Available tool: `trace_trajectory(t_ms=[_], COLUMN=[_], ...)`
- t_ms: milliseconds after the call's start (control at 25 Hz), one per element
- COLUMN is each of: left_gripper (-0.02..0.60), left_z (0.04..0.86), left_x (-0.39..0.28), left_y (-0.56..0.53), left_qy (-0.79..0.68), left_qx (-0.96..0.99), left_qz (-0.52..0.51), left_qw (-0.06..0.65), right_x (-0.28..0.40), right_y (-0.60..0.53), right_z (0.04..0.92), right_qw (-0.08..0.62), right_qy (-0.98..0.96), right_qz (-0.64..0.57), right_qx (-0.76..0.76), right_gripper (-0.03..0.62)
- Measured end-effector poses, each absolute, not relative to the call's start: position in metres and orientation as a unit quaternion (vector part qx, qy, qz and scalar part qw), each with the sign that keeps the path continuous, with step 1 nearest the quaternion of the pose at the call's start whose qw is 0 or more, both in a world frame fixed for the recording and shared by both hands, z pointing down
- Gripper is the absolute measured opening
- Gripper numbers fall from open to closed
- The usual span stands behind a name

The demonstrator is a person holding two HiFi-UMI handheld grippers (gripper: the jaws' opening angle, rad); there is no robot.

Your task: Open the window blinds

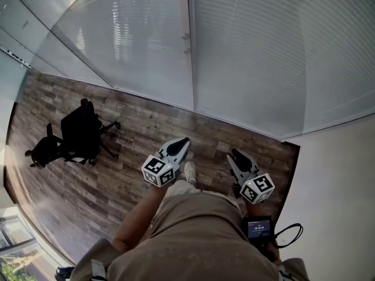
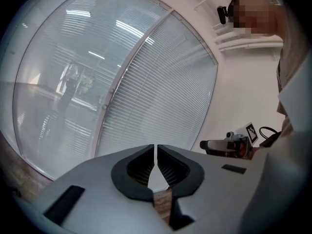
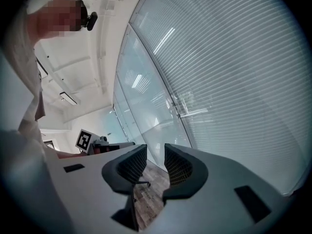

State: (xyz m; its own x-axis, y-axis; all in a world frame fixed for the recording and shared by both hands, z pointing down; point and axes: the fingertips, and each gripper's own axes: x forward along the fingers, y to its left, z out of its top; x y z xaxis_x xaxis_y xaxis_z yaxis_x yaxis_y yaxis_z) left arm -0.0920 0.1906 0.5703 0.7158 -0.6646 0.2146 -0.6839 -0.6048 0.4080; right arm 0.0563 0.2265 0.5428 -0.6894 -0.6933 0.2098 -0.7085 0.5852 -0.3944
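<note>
**Jaws apart, nothing held**

The right gripper [image 3: 155,152] fills the lower frame, its jaws standing apart with only wooden floor [image 3: 148,201] showing through the gap. Closed window blinds [image 3: 239,82] cover the right half; a glass wall [image 3: 141,101] runs up the centre

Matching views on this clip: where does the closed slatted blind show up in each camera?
Head view: the blind fills the upper right.
Left gripper view: the blind sits at centre, slanting to the upper right.
Right gripper view: the blind covers the right half.
Shared landmark: the frame post that separates the blind from the glass pane.
</note>
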Motion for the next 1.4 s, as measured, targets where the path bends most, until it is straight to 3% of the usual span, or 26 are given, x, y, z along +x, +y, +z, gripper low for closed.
trace_trajectory(t_ms=[520,1400], left_gripper=[0.017,0.017], left_z=[0.587,0.585], left_x=[-0.171,-0.155], left_y=[0.138,0.079], left_qy=[-0.401,-0.428], left_qx=[0.886,0.87], left_qz=[0.017,0.01], left_qw=[0.231,0.244], right_x=[-0.003,0.014], right_y=[0.167,0.083], right_z=[0.546,0.543], right_qw=[0.004,0.012], right_qy=[-0.894,-0.909], right_qz=[0.221,0.215], right_qx=[0.389,0.356], right_gripper=[0.103,0.103])
